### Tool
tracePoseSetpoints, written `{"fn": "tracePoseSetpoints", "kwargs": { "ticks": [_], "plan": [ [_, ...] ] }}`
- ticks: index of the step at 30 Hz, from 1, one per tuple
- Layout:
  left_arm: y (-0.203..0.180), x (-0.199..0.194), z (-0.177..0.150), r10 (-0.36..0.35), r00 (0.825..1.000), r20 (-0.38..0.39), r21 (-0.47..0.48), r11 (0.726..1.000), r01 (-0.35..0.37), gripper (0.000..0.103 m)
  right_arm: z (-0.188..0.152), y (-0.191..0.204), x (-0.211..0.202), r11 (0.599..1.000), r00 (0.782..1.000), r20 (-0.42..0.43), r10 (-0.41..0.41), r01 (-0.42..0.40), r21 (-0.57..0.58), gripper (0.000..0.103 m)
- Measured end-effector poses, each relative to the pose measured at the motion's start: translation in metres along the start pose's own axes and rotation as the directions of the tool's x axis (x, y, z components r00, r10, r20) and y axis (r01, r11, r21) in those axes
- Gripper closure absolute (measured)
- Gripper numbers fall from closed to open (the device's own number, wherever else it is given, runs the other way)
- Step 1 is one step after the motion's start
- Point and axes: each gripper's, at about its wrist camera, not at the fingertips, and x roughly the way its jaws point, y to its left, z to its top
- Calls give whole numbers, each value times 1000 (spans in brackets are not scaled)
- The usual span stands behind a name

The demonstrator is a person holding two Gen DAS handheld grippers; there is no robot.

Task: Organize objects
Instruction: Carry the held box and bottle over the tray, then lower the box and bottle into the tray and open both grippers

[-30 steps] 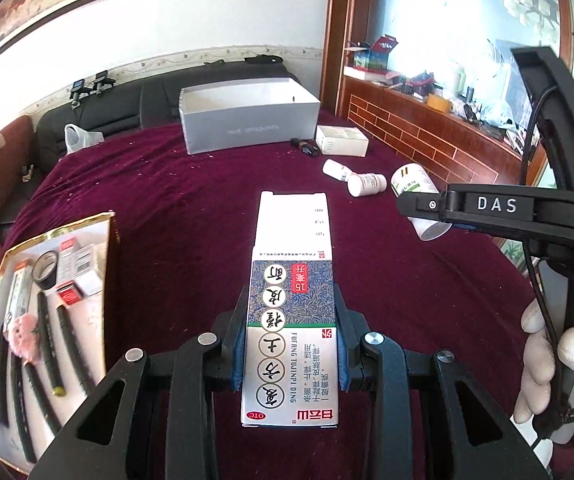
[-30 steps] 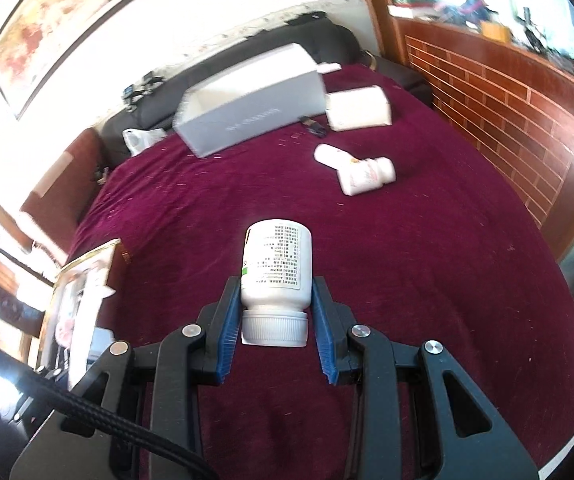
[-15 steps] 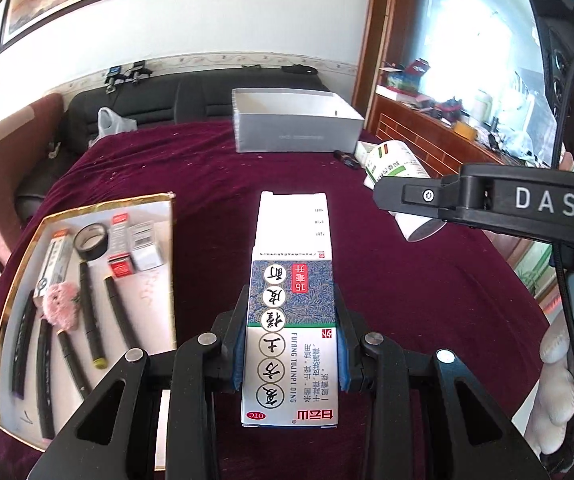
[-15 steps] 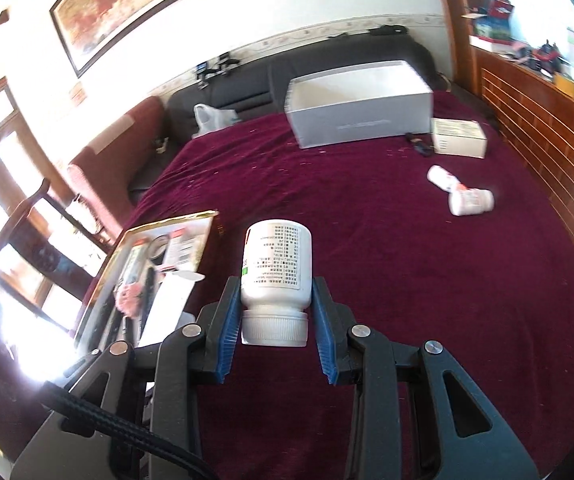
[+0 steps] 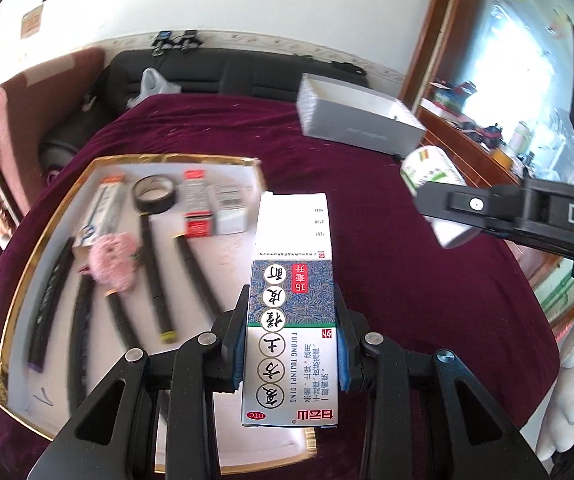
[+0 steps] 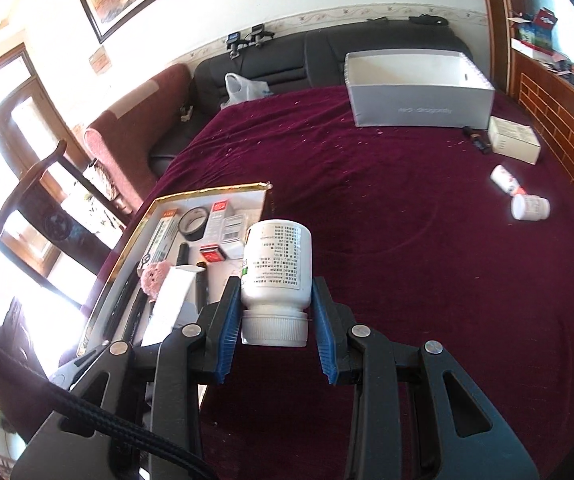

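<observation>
My left gripper [image 5: 292, 340] is shut on a tall medicine carton [image 5: 293, 288] with Chinese print, held above the right edge of a gold-rimmed tray [image 5: 51, 216]. My right gripper [image 6: 275, 320] is shut on a white pill bottle [image 6: 277, 268], cap toward the camera, held in the air just right of the tray [image 6: 207, 193]. The bottle [image 5: 433, 172] and the right gripper's arm also show at the right of the left wrist view. The carton [image 6: 171, 304] shows at the left of the right wrist view.
The tray holds a tape roll [image 5: 155, 194], small boxes, a pink fluffy item [image 5: 113, 262] and several black sticks. On the maroon cloth [image 6: 427, 248] stand an open grey box [image 6: 415, 88], a white carton [image 6: 513, 138] and two small bottles [image 6: 529, 206]. A black sofa lies behind.
Both grippers have swung left with their loads. The tray has come nearer and more central in both views; the grey box and loose bottles have shifted right.
</observation>
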Motion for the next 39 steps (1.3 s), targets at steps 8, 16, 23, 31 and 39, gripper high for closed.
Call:
{"fn": "tracePoseSetpoints", "kwargs": {
  "ticks": [8,16,23,31,39],
  "plan": [
    [70,5,-9,74,997,-38,-130,988,-79,74,-1,27,39,998,996,-78,45,-48,-34,71],
    [86,16,-14,65,995,-75,-161,984,-76,74,-6,52,77,993,984,-161,76,-89,-78,71],
    [75,31,-13,48,993,-107,-133,989,-62,74,-7,69,116,989,973,-225,52,-82,-124,71],
    [71,39,-11,52,991,-123,-107,992,-65,74,-7,71,145,987,967,-256,3,-43,-152,71],
    [73,47,-11,31,988,-152,-138,989,-52,71,-6,72,154,987,965,-263,-10,-33,-160,71]
  ]
}}
